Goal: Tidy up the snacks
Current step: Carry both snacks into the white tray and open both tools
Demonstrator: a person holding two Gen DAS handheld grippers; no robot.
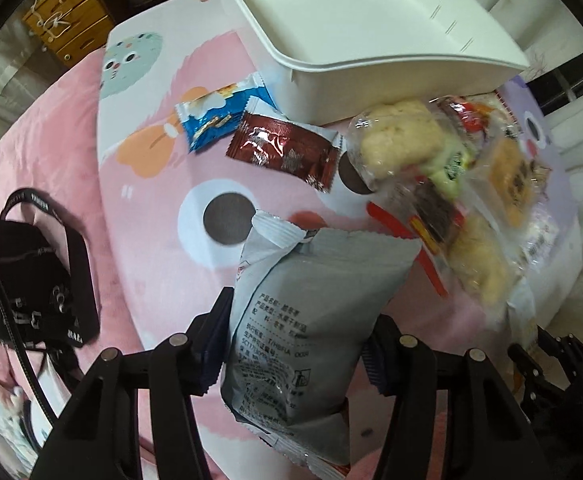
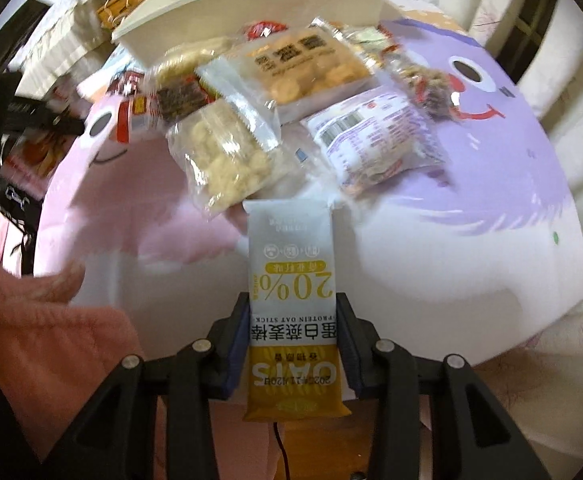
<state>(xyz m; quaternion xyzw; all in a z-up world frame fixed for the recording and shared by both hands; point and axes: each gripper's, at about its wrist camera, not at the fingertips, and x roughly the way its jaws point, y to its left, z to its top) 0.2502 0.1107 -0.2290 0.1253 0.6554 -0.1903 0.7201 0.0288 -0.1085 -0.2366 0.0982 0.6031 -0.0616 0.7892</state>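
A grey snack packet (image 1: pixel 311 280) with printed text is pinched between the jaws of my left gripper (image 1: pixel 299 320), held above the pink cartoon mat (image 1: pixel 163 216). My right gripper (image 2: pixel 292 308) is shut on a white and yellow oat stick (image 2: pixel 291 248), which stands up between its pads. An empty white storage bin (image 1: pixel 371 40) sits at the far side of the mat and shows as the white bin (image 2: pixel 251 4) in the right wrist view. A blue packet (image 1: pixel 219 112) and a brown packet (image 1: pixel 287 148) lie in front of it.
A pile of clear-wrapped snacks (image 1: pixel 451 184) lies right of the bin, seen as the snack pile (image 2: pixel 275 92) ahead of the oat stick. A black bag (image 1: pixel 31 280) rests on the pink bedding at left. A pink sleeve (image 2: pixel 51 340) is at lower left. Wooden drawers (image 1: pixel 71 20) stand behind.
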